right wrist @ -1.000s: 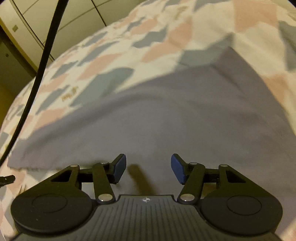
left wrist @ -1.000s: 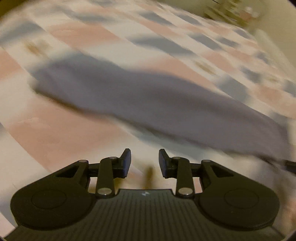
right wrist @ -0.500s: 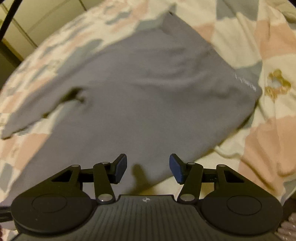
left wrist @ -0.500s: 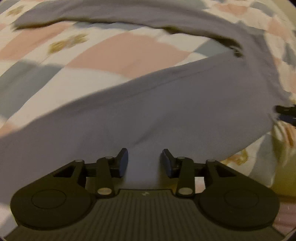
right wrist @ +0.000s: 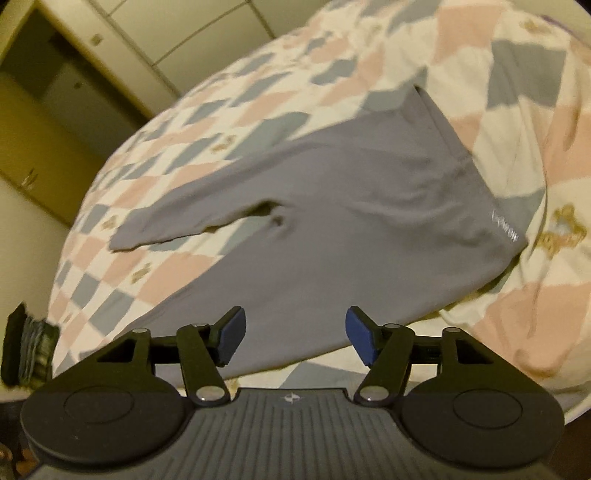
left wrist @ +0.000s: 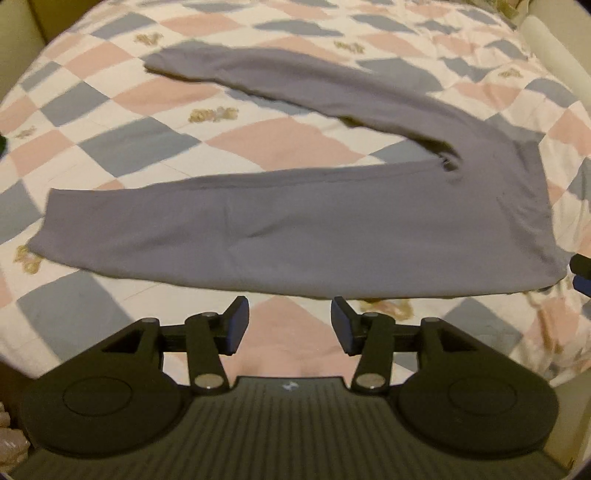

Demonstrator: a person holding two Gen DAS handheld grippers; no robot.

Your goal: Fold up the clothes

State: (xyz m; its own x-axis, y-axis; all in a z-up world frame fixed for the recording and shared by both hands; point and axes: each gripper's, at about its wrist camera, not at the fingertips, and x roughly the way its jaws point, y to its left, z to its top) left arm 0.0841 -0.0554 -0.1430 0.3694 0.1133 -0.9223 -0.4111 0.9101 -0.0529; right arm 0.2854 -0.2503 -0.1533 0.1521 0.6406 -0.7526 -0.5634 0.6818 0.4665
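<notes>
Nearest in the left wrist view, the left black two-finger gripper (left wrist: 290,325) sits with its dark blue-padded fingers spread wide apart and nothing between them, poised over a pink patch of the quilted bedspread with pink, grey-blue and cream diamond patches (left wrist: 110,155). Just beyond its fingertips lies the pair of grey-lilac soft knit trousers (left wrist: 295,229), spread flat on the bedspread. The nearer leg runs from a cuff at the left to the waist at the right; the farther leg angles away toward the far left, so the two legs form an open V with bedspread showing between them. At the right edge of this view, a dark tip of the other tool just shows beside the waistband. In the right wrist view, the right black two-finger gripper (right wrist: 293,339) likewise has its blue pads set wide apart and empty, held just above the near edge of the trousers (right wrist: 332,229) without touching them. From here the waistband, bearing a small pale printed mark, lies at the right, and the legs stretch away to the left. Small gold bear motifs dot the bedspread (right wrist: 517,325). Farthest off, at the upper left, stand cream panelled wardrobe doors (right wrist: 177,29).
</notes>
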